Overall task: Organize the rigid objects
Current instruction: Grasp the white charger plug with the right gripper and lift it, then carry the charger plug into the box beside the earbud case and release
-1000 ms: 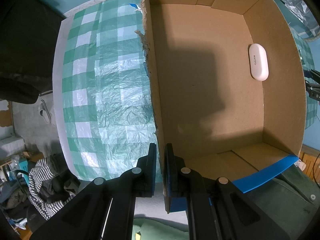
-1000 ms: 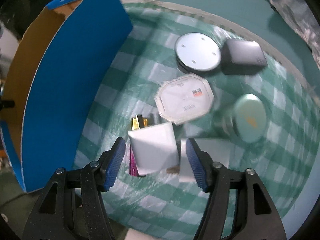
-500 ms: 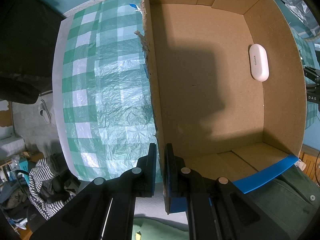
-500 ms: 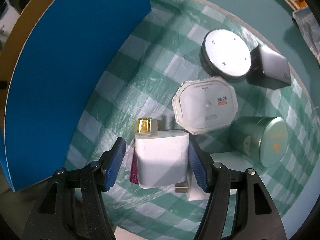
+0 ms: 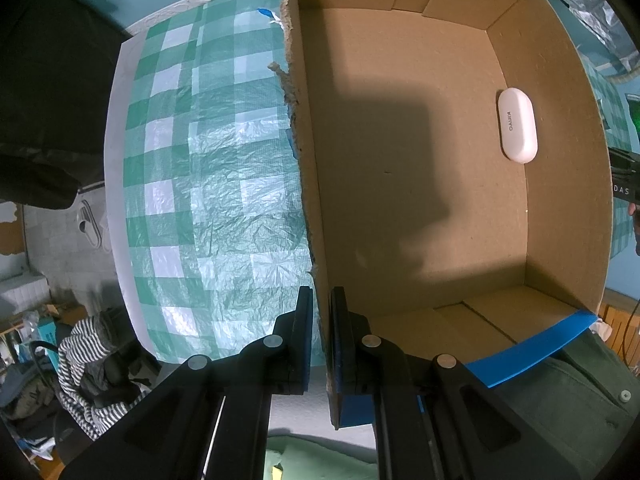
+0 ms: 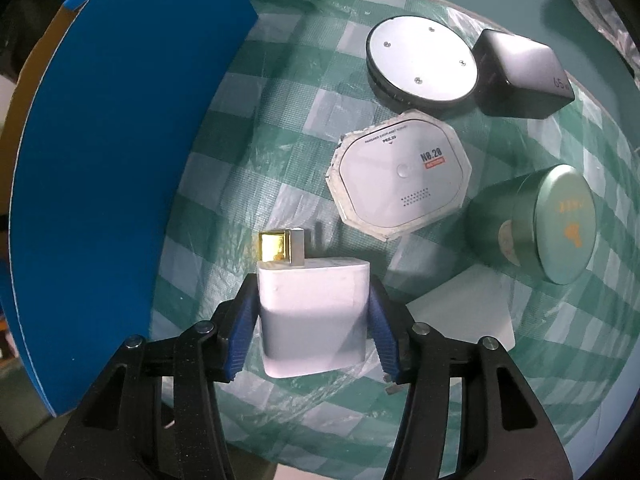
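1. We see the right gripper (image 6: 313,320) pointing down at the desk (image 6: 280,128), its blue fingers (image 6: 240,332) on either side of the white charger block (image 6: 314,316).
2. The fingers have just been closing on the block, and now both pads lie against its left and right faces, pinching it.
3. The block sits squarely between the fingers, its far end and a metal prong (image 6: 298,246) reaching past the fingertips; a gold cube (image 6: 273,246) lies just beside that prong.
4. Beyond the block lie an octagonal white case (image 6: 400,180), a round silver disc (image 6: 422,62), a dark adapter (image 6: 520,74), a green tin (image 6: 540,224) tipped on its side, and a white card (image 6: 464,312) just right of the fingers.
5. The left gripper (image 5: 320,312) is pressed together on the torn wall of the cardboard box (image 5: 308,160), one finger outside and one inside.
6. Inside the box a white oval case (image 5: 517,130) lies against the right wall, well apart from the left fingers.
7. The box's blue outer side (image 6: 120,160) stands left of the charger.
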A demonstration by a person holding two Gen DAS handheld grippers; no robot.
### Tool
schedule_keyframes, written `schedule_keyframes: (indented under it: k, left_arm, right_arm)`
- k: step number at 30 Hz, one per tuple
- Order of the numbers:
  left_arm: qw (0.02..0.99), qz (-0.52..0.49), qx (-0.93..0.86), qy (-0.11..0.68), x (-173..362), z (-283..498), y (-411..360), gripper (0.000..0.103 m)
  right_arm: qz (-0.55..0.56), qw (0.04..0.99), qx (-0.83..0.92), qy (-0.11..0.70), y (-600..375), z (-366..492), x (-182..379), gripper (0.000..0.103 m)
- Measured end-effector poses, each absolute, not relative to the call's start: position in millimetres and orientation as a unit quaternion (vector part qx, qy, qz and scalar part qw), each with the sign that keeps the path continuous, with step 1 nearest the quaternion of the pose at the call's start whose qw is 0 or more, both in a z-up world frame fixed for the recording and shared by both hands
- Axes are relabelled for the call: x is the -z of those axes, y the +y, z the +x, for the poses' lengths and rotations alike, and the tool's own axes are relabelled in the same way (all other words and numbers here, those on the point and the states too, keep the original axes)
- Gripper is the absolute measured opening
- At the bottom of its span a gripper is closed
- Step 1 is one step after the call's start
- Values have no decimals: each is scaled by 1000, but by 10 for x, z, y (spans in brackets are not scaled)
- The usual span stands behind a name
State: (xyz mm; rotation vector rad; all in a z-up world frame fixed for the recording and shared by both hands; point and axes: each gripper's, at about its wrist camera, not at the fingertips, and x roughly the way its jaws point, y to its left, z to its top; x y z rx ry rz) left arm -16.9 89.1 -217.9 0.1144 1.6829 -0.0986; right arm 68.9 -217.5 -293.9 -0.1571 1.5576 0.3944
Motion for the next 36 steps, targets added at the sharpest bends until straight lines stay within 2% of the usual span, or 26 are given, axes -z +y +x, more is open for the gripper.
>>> schedule_keyframes:
  k: [17, 36]
  left_arm:
    - [665, 50, 45, 744, 2174, -167, 891, 9]
    - [665, 53, 46, 744, 2175, -181, 881, 9]
  right_arm:
    - [-82, 713, -185, 672, -2093, 489, 2603, 52]
    - [-87, 746, -192, 632, -1936, 492, 1849, 52]
